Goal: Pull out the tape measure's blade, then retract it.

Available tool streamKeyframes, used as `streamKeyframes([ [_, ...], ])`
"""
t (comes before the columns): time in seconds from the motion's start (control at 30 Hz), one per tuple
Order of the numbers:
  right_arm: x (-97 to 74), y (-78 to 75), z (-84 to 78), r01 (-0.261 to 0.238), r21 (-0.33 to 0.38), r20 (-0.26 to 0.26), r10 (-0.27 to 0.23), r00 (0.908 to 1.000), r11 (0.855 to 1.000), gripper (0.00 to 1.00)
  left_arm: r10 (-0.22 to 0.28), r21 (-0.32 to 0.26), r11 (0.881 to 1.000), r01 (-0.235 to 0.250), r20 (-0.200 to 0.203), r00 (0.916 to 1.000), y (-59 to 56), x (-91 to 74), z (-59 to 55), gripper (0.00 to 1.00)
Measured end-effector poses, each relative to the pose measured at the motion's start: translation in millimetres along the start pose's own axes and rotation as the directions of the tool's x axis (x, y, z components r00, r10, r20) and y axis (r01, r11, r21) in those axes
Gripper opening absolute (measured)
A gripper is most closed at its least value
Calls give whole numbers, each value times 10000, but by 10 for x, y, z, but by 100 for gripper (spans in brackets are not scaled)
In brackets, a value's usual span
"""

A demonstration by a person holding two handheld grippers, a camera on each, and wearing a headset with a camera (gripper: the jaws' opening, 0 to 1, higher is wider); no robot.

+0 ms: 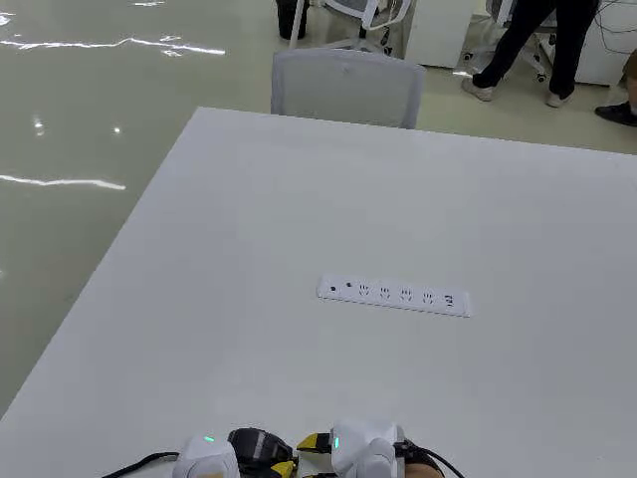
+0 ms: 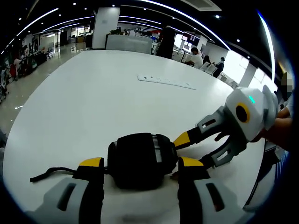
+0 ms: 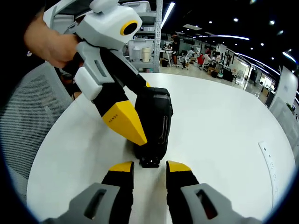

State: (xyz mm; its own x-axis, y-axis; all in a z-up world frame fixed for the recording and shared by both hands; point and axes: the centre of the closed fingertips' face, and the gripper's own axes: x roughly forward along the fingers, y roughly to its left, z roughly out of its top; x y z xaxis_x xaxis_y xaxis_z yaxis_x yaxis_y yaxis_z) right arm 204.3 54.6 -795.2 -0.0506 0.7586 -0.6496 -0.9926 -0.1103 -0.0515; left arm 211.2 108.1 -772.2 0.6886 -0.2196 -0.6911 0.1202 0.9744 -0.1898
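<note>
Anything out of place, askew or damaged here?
Nothing stands out. The tape measure sits between the left gripper's fingers, blade in; the right gripper is open at the blade tip; the power strip lies flat on the table.

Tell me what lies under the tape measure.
The white table: the tape measure appears to sit on it, flanked by the left gripper. The patch directly beneath the black case is hidden by the case itself.
</note>
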Motion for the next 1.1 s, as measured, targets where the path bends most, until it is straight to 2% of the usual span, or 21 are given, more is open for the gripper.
streamKeyframes([
  [0.13,-42,34,-15,84,428,-218,-74,9997,9990,32,16,81,10000,-17,89,10000,67,-54,-42,61],
  [0.2,-72,52,-2,200,354,-150,-194,9997,9992,32,-7,140,9999,5,112,9999,66,-95,-32,61],
  [0.27,-95,62,1,293,545,-147,-285,9995,9981,33,-69,173,9998,66,147,9999,125,-117,-32,63],
  [0.5,-222,98,7,831,1080,-409,-791,9960,9907,41,-533,556,9971,516,294,9981,42,-254,-29,70],
  [0.6,-313,140,76,1079,1204,-375,-1041,9939,9868,44,-802,899,9929,778,228,9965,21,-295,-64,72],
  [0.77,-473,202,140,1580,1703,-400,-1534,9874,9726,49,-1156,1453,9827,1145,-4,9933,-49,-390,-130,73],
  [0.9,-576,201,96,2027,2053,-384,-1991,9792,9575,53,-1305,1934,9724,1308,-141,9913,-36,-459,-173,74],
  [1.03,-707,235,130,2425,2357,-328,-2417,9698,9411,55,-1586,2274,9607,1593,-218,9871,-12,-527,-217,74],
  [1.1,-755,239,123,2618,2439,-334,-2618,9646,9338,57,-1718,2238,9593,1722,-218,9849,7,-547,-231,75],
])
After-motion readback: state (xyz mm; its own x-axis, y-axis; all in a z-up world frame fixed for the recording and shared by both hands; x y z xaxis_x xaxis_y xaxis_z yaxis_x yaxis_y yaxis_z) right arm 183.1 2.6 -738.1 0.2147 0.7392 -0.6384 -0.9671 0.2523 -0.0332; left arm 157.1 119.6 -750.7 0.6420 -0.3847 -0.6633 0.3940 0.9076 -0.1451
